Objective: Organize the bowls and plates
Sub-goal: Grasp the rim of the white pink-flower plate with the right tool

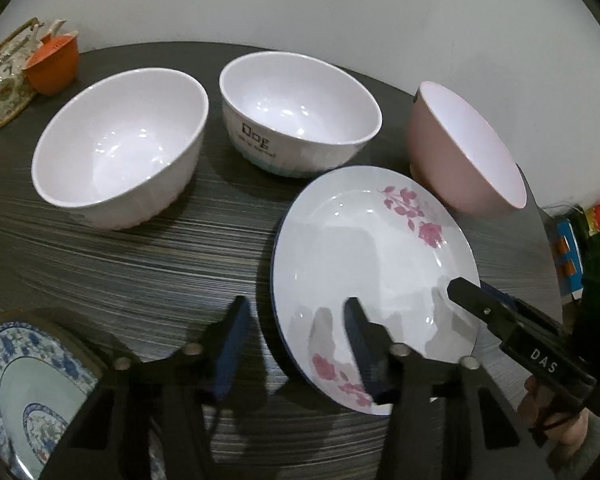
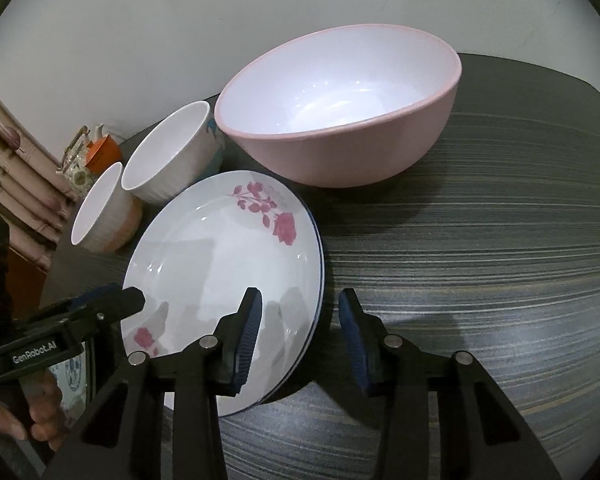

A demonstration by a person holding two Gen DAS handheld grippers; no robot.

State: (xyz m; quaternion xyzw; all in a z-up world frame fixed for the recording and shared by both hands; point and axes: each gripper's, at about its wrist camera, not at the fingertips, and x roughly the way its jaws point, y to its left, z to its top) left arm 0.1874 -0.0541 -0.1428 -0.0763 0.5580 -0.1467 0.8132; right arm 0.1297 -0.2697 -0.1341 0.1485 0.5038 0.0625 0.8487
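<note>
Left gripper (image 1: 296, 344): seen nearest the lens; its jaws are spread astride the near-left rim of the rose plate, one finger over the plate, the other over the bare surface, and no pinch is seen.
Right gripper (image 2: 298, 340): jaws likewise spread across the plate's right rim, nothing pinched.
Rose plate (image 1: 364, 264): laid flat on the surface, stacked on a blue-edged plate beneath it, just in front of the bowls.
Surface (image 2: 480, 248): a dark top streaked with pale horizontal grain is seen, rounded at its far corners.
Bowls: two white bowls (image 1: 120, 152) (image 1: 300, 116) and a pink bowl (image 1: 464, 152) are lined up along the far side, near the wall.
Blue-patterned plate (image 1: 24, 384): seen at the near-left edge.
Room: a plain pale wall (image 1: 300, 4) is seen behind; a floral teapot (image 1: 4, 76) and an orange cup (image 1: 54, 66) are set in the far-left corner.
</note>
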